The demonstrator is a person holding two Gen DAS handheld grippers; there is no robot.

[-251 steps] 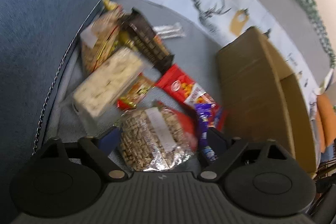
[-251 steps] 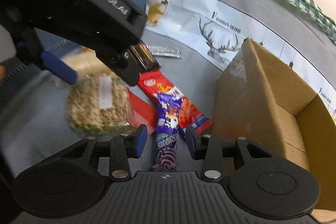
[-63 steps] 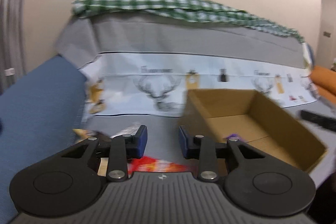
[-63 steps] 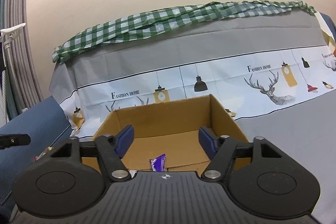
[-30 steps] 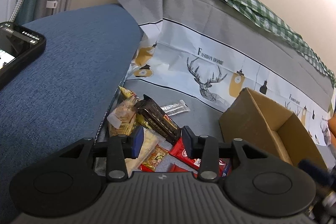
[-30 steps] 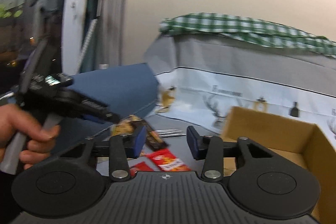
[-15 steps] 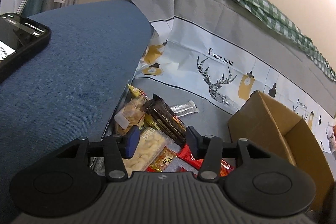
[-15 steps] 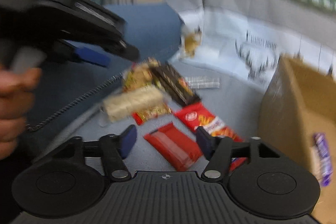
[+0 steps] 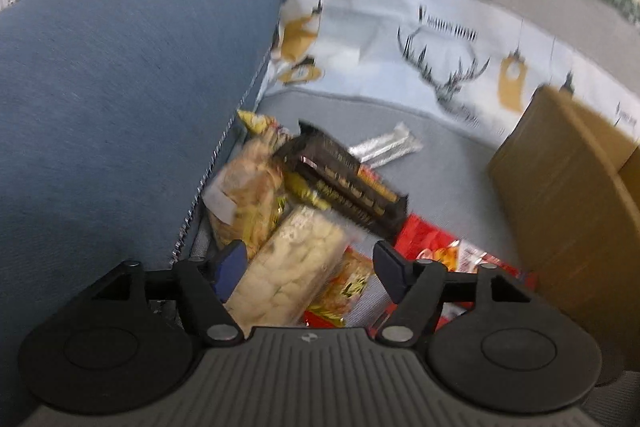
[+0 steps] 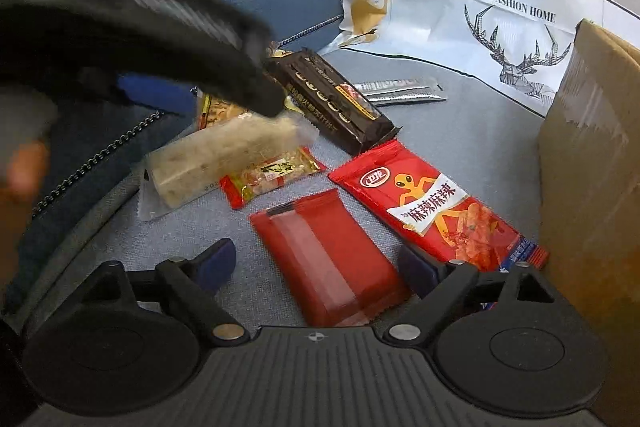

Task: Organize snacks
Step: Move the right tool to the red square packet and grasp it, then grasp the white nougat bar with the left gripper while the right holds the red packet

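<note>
Most of your sorting is still ahead, as far as these views show: the snacks lie loose on the grey sofa seat, and the cardboard box at 3 o'clock shows only its outer wall, so you cannot tell what is in it. From the right wrist view, a plain red packet lies at 6 o'clock, a red spicy-strip packet touches the box foot at 4 o'clock, and a dark biscuit pack, a pale nougat bar, a small red-yellow sachet and silver sticks spread toward 12 o'clock. Your right tongs point steeply down with the jaws just opened wide, straddling the plain red packet without pressing it. Your left tongs tilt down likewise, jaws also just opened, with the nougat bar's near end between them but not pinched. Judging by this, each hand is poised for its next pick-up.
</note>
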